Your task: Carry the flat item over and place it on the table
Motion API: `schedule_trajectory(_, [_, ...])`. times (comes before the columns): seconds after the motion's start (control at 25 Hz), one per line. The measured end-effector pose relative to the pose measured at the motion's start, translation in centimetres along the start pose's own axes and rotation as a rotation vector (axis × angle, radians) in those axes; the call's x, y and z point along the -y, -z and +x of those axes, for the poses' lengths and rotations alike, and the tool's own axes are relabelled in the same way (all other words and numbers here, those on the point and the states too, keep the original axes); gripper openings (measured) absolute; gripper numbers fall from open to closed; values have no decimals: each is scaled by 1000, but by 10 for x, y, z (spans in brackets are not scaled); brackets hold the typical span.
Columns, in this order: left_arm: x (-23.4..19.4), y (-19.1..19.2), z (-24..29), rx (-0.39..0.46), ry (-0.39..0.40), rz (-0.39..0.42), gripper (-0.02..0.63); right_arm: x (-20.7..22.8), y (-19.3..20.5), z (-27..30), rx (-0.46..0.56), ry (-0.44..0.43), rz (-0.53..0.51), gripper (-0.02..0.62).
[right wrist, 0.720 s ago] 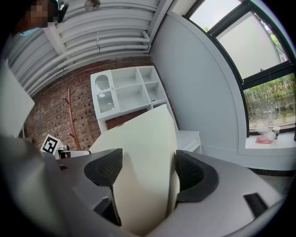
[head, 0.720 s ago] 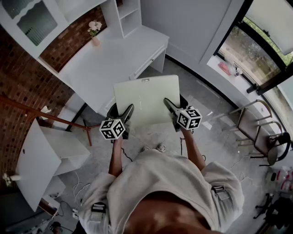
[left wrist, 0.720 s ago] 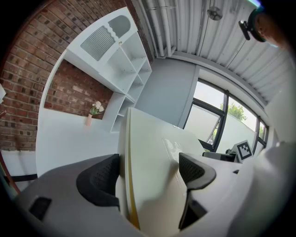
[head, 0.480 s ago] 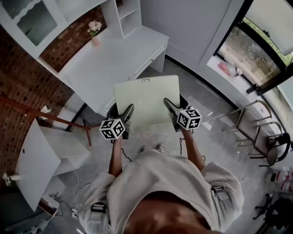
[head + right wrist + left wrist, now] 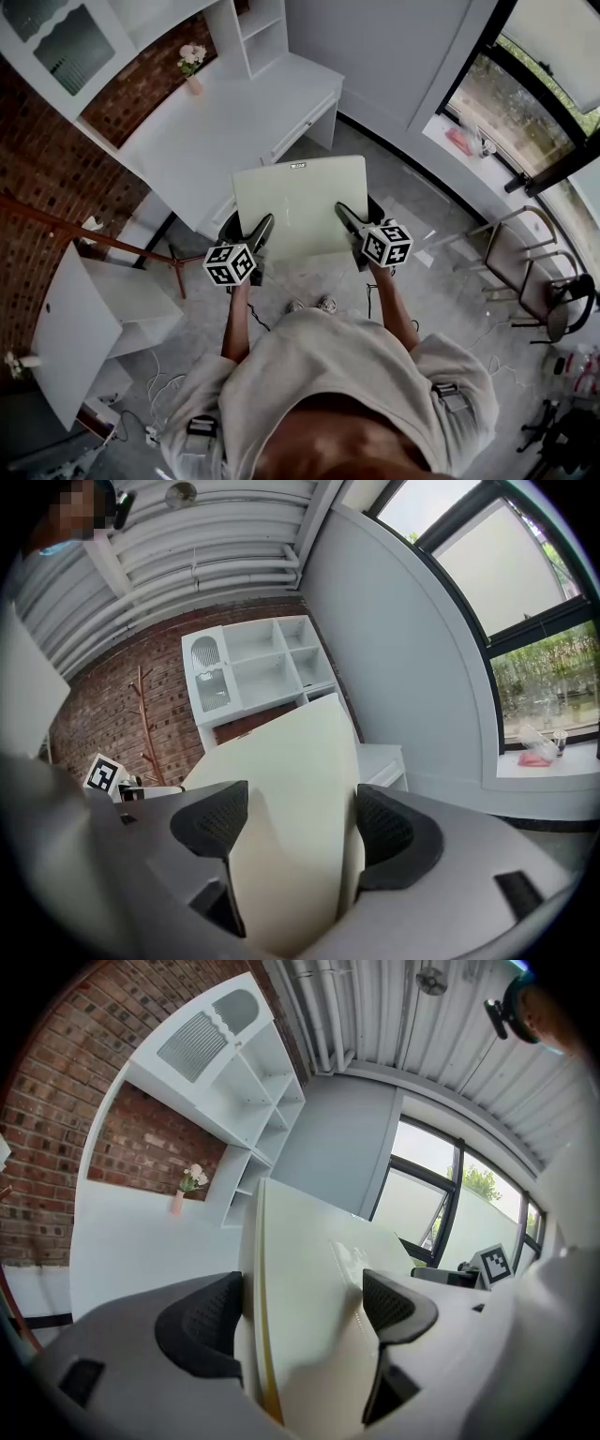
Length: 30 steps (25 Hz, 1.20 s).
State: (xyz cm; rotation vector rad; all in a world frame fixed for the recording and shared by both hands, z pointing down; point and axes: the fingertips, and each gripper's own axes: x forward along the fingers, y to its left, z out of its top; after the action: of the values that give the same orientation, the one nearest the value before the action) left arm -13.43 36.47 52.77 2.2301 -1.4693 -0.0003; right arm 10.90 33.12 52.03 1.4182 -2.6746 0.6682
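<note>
Aloft, cream panel (image 5: 298,202), left tool (image 5: 248,228) and right tool (image 5: 360,215) clamping it, edge label (image 5: 298,165) unreadable.

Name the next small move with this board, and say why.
Probably carry the cream board forward toward the white desk: the left hand-held gripper and the right hand-held gripper both clamp its near edge, and it hangs above the floor, with the desk just ahead.

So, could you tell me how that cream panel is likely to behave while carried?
The panel looks stiff: it juts out flat though the left gripper and right gripper grip only its near edge. It is probably fairly light, since two such grips hold it up. Its smooth face might slip between the pads.
</note>
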Motion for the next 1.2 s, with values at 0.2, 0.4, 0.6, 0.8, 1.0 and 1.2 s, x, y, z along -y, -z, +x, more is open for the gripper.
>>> schedule_trajectory(0.2, [11,5,7,-9,-2,9,411,12,1,-8,-1,3,9,379])
schedule_trajectory(0.4, [27,9,16,-9,-12,13,411,30,-1,-15,-5,-7,16,377])
schedule_trajectory(0.6, [44,9,27,-3,-25,25,411,48,-7,-21,-2,-22,24,377])
schedule_trajectory(0.8, [53,12,35,-5,-33,30,411,61,-7,-24,-6,-27,30,377])
schedule_trajectory(1.0, [59,13,48,-10,-32,32,411,75,-8,-23,-7,-25,37,377])
schedule_trajectory(1.2, [60,14,64,-15,-29,31,411,90,-12,-17,-6,-20,40,377])
